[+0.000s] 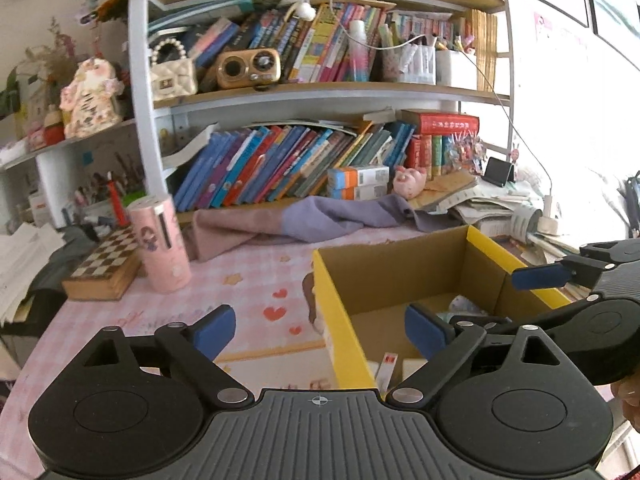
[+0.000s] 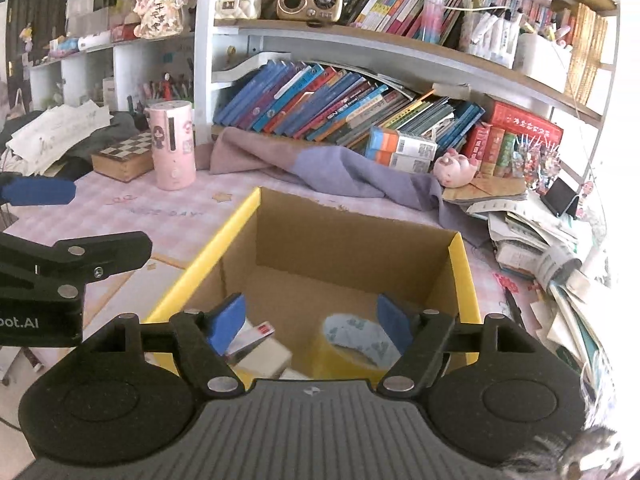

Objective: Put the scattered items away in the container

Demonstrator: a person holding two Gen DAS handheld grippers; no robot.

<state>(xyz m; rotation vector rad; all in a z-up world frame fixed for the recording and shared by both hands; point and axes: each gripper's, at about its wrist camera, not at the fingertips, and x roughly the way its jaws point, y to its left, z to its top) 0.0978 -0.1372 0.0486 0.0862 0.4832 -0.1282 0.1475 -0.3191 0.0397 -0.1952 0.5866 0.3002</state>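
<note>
We see our left gripper (image 1: 320,330) and right gripper (image 2: 312,322): black ribbed housings, silver rivets, blue pads (image 2: 226,320) at twelve o'clock.

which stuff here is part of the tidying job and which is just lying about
Job: cardboard box, tape roll and small white box inside it.

Lying about: pink cylinder, chessboard box, purple cloth, pig toy, shelf books.

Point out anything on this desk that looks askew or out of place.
The purple cloth lies crumpled on the desk below the lowest bookshelf. The books on that shelf lean over rather than stand upright. Loose papers are heaped untidily right of the cardboard box.
</note>
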